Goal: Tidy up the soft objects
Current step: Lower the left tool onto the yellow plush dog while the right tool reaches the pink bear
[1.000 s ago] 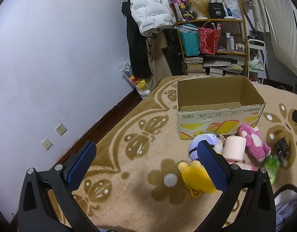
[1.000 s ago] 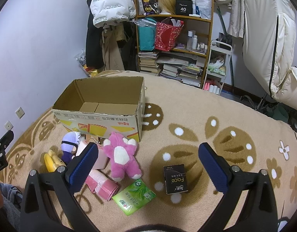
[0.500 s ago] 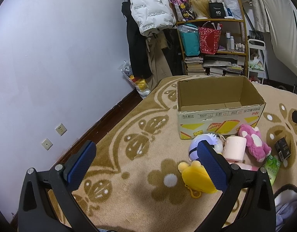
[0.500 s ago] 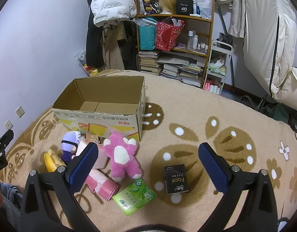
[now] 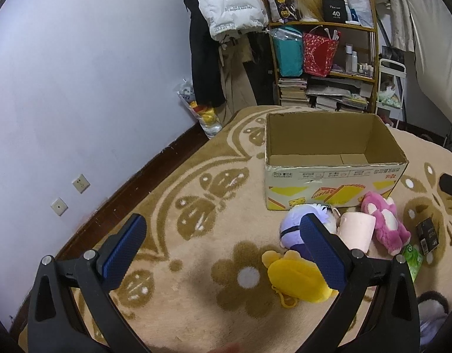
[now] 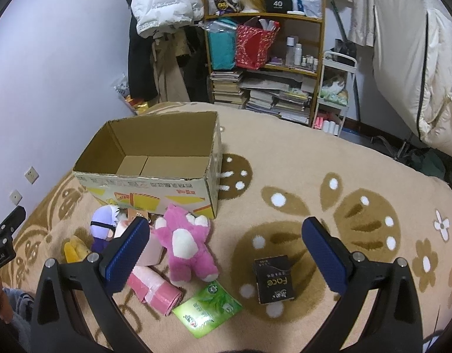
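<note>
An open empty cardboard box (image 5: 331,173) (image 6: 155,188) stands on the carpet. In front of it lie a pink plush bear (image 6: 184,241) (image 5: 383,225), a purple plush doll (image 6: 103,226) (image 5: 293,226), a yellow plush (image 5: 296,278) (image 6: 74,250) and a pale pink roll (image 5: 356,231). My left gripper (image 5: 223,253) is open and empty, above the carpet left of the toys. My right gripper (image 6: 223,253) is open and empty, above the carpet right of the bear.
A pink bag roll (image 6: 155,288), a green tissue pack (image 6: 208,309) and a black box (image 6: 274,279) lie near the toys. A cluttered bookshelf (image 6: 264,67), hanging coats (image 5: 226,29) and the wall (image 5: 78,88) border the carpet.
</note>
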Motion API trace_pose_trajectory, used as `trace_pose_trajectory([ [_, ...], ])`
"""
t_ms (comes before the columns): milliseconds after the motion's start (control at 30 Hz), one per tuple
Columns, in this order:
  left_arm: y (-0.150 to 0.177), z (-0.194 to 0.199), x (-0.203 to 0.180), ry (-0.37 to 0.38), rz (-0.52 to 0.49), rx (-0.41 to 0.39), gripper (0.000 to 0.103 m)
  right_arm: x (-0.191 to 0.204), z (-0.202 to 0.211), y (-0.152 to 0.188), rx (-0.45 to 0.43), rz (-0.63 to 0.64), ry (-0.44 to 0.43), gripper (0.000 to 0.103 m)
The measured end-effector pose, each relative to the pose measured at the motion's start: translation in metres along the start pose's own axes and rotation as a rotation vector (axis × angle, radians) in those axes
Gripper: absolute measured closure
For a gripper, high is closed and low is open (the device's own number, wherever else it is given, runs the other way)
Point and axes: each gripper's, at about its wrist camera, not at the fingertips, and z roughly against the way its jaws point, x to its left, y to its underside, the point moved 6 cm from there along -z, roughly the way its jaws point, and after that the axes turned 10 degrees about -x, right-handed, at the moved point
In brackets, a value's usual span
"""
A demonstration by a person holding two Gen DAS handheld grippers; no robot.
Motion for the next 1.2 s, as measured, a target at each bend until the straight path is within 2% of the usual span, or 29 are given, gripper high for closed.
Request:
trace_pose_trajectory([
  [267, 0.014, -0.025, -0.012, 0.056, 0.035, 0.091, 0.0, 0.018, -0.029, 0.005, 0.057, 0.016, -0.036, 0.0],
  [767, 0.047, -0.06, -0.038, 0.09, -0.011, 0.213, 0.0, 0.024, -0.073, 0.021, 0.155, -0.047, -0.072, 0.0],
  [900, 0.05, -0.063, -0.04, 0.093, -0.014, 0.229, 0.0, 0.027, -0.078, 0.026, 0.174, -0.037, -0.081, 0.002],
  [1033, 0.054, -0.067, -0.042, 0.104, -0.009, 0.247, 0.0, 0.029, -0.089, 0.033, 0.209, -0.038, -0.086, 0.009],
  [1200, 0.059, -0.072, -0.047, 0.151, 0.011, 0.271, 0.0, 0.033, -0.106, 0.044, 0.257, -0.032, -0.09, 0.011],
])
